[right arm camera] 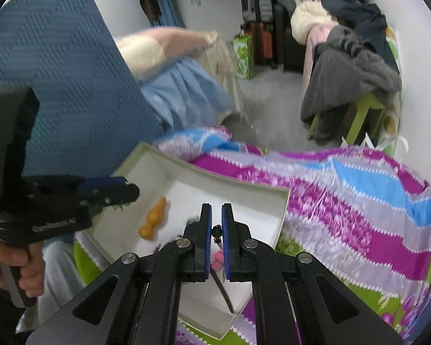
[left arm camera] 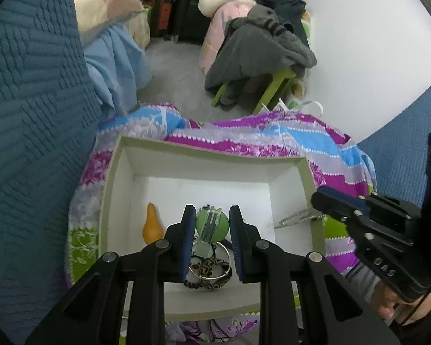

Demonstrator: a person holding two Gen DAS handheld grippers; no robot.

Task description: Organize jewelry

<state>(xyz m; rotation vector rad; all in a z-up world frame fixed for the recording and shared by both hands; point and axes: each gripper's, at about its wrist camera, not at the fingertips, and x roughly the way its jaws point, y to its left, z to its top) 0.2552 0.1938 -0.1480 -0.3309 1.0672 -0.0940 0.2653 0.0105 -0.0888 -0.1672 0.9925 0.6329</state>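
Jewelry: left tongs [left arm camera: 211,224] clamp green clip [left arm camera: 211,224]; right tongs [right arm camera: 217,231], closed, pinch beaded chain [right arm camera: 217,234].

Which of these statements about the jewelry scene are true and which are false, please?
1. The orange gourd-shaped piece lies inside the shallow white box. True.
2. The right gripper is wide open with nothing in it. False: it is shut on a thin ornament with a dark bead.
3. The box rests on a bare wooden table. False: it sits on a purple, blue and green patterned cloth.
4. A silver bangle and a woven black-and-tan bracelet lie in the box. True.
5. The left gripper holds a green round piece. True.
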